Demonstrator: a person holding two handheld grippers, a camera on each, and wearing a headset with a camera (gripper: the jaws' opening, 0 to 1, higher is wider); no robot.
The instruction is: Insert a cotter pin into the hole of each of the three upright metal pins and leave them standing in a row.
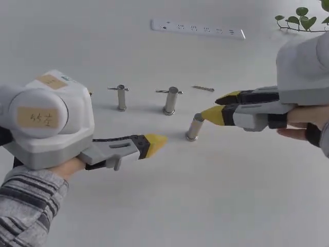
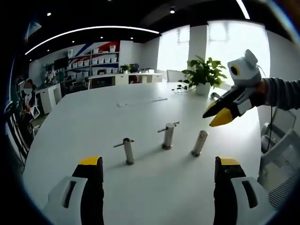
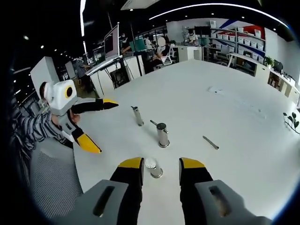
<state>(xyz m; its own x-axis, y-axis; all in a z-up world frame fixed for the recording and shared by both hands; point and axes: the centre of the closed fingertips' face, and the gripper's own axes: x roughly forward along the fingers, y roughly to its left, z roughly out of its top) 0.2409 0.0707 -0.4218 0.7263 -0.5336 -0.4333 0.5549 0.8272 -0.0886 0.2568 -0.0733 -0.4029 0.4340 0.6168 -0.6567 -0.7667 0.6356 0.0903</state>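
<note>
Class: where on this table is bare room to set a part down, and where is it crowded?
Free: the table in front of the near pin, and the band between power strip and far pins. Crowded: around that pin, between left tool and right tool, loose cotter pin behind.

The left gripper point(image 1: 154, 144), white-bodied with yellow-tipped black jaws, sits at lower left of the head view, jaws spread wide, gripped by a hand point(image 1: 66, 168) in a striped grey sleeve point(image 1: 28, 203). The right gripper point(image 1: 220, 107) enters from the right edge, jaws parted.
</note>
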